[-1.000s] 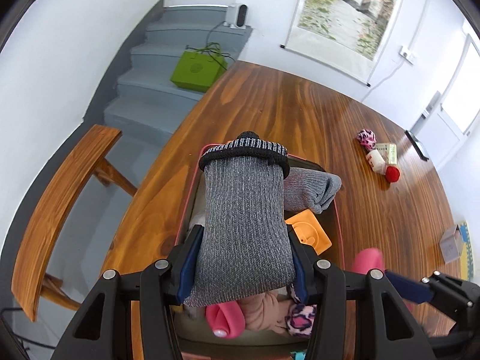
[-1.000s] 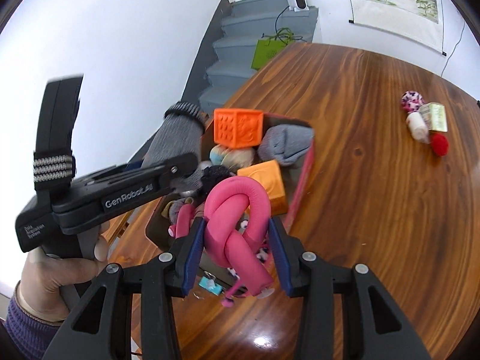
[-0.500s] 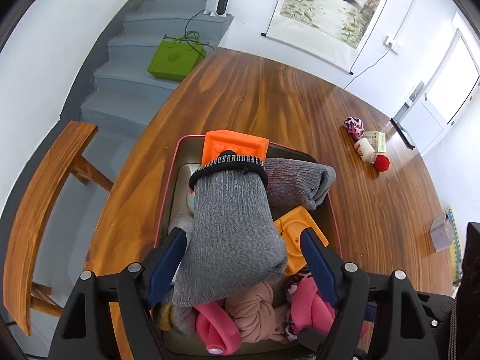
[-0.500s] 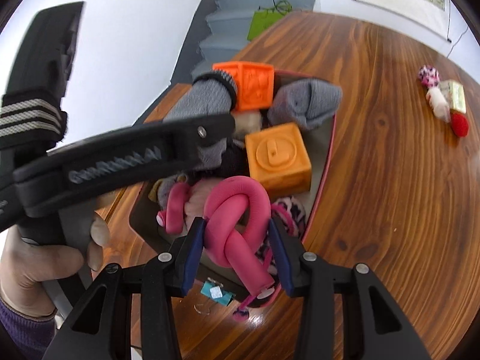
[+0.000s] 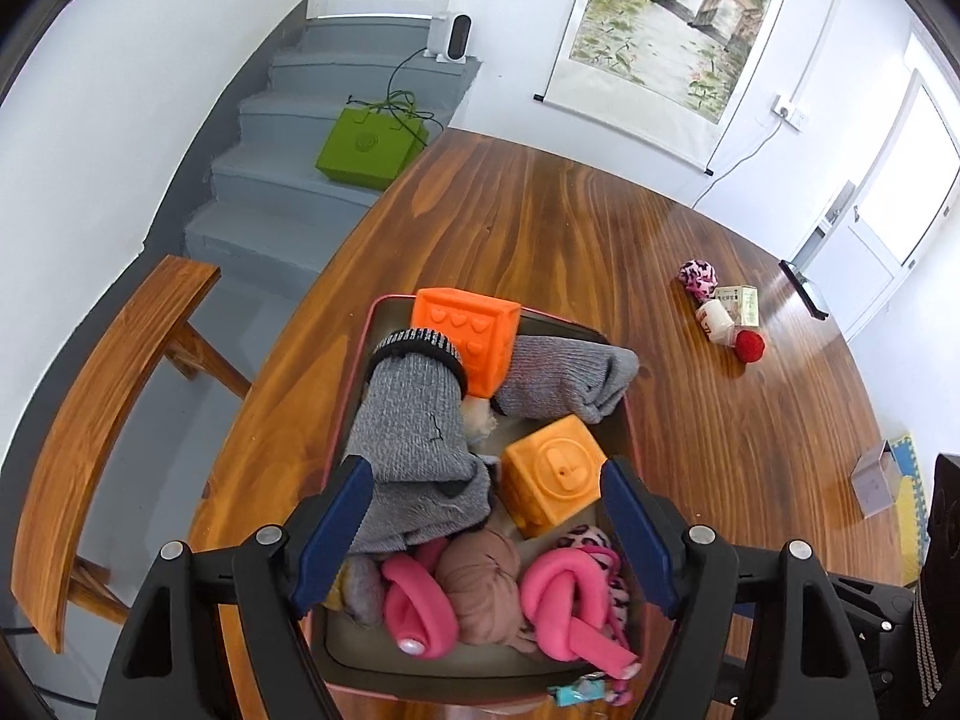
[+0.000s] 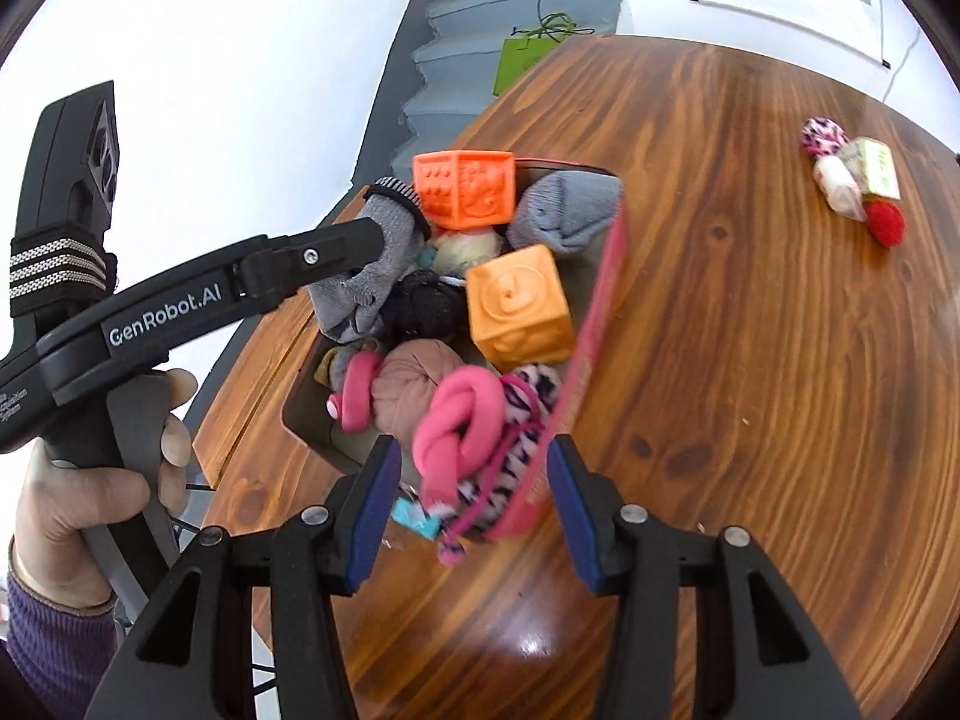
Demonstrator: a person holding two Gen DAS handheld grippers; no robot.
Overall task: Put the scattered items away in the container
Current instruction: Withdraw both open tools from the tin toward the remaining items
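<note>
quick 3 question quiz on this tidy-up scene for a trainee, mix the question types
1. True or false: the left claw is shut on the grey sock.
2. Which lies nearer the red ball on the table: A) the green bag, B) the small white bottle?
3. Fill in: the knotted pink band lies in the ___.

Key: 1 false, both claws are open; 2 B; 3 container.

A glossy, varnished wooden bench is shown; a matt container is filled with ribbed grey knit socks, smooth rubbery orange blocks and soft pink knotted cloth; matt black plastic tools with blue pads are seen.
</note>
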